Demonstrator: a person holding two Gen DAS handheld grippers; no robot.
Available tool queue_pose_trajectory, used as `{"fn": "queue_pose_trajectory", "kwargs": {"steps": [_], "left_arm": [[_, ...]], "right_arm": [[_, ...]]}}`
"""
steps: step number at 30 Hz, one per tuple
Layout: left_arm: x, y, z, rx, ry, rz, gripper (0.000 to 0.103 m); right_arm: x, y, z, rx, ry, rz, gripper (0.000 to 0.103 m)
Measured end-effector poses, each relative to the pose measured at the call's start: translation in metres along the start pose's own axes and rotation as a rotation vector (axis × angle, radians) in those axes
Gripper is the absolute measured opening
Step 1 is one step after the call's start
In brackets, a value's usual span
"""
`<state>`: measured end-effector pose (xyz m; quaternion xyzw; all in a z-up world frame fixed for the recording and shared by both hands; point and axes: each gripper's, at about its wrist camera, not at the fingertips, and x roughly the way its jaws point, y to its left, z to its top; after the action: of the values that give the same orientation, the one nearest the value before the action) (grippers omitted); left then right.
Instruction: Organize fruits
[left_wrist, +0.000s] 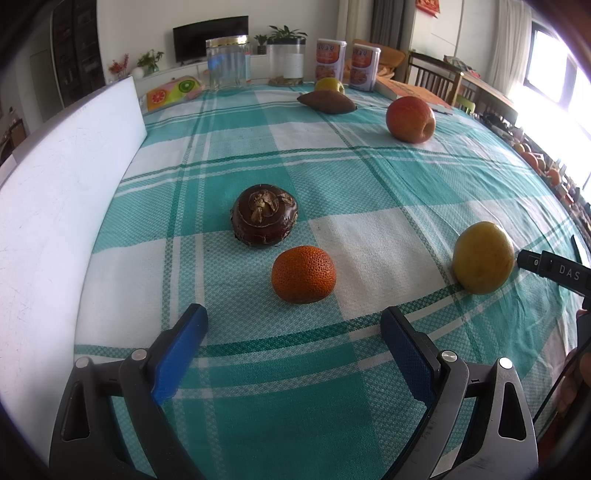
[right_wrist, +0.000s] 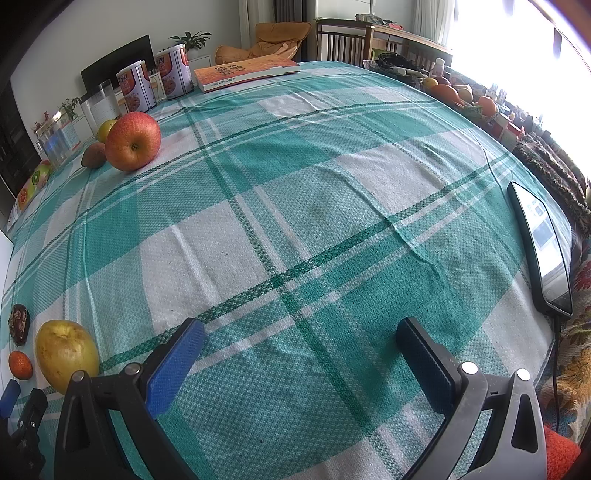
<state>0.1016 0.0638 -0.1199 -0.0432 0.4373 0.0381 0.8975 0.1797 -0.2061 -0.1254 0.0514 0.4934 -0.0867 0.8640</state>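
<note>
On the green checked tablecloth (left_wrist: 280, 166), a small orange (left_wrist: 303, 274) lies just ahead of my left gripper (left_wrist: 293, 325), which is open and empty. A dark brown water chestnut (left_wrist: 264, 216) sits behind the orange. A yellow pear (left_wrist: 483, 257) lies to the right. A red apple (left_wrist: 410, 119), a brown fruit (left_wrist: 327, 102) and a yellow-green fruit (left_wrist: 329, 85) lie farther back. My right gripper (right_wrist: 301, 338) is open and empty over bare cloth; the pear (right_wrist: 67, 354), orange (right_wrist: 20, 364) and apple (right_wrist: 133, 141) lie to its left.
A white foam board (left_wrist: 66, 192) stands along the left. Clear jars (left_wrist: 228, 62), two cans (left_wrist: 330, 59) and a book (right_wrist: 245, 74) stand at the far edge. A phone (right_wrist: 541, 251) with a cable lies at the right edge. More fruit (right_wrist: 458, 96) sits beyond the table.
</note>
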Motion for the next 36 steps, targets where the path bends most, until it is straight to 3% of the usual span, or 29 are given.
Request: {"fn": "queue_pose_trajectory", "kwargs": {"steps": [28,32,36], "left_arm": [[0.0,0.0,0.0,0.002,0.002,0.001,0.096],[-0.003,0.011,0.001,-0.02,0.012,-0.081,0.096],[-0.008,0.033,0.009,-0.146,0.032,-0.159,0.096]], "right_arm": [[0.0,0.0,0.0,-0.001,0.001,0.0,0.103],[-0.001,0.0,0.0,-0.001,0.001,-0.001,0.103],[-0.001,0.0,0.0,-0.001,0.001,-0.001,0.103]]}}
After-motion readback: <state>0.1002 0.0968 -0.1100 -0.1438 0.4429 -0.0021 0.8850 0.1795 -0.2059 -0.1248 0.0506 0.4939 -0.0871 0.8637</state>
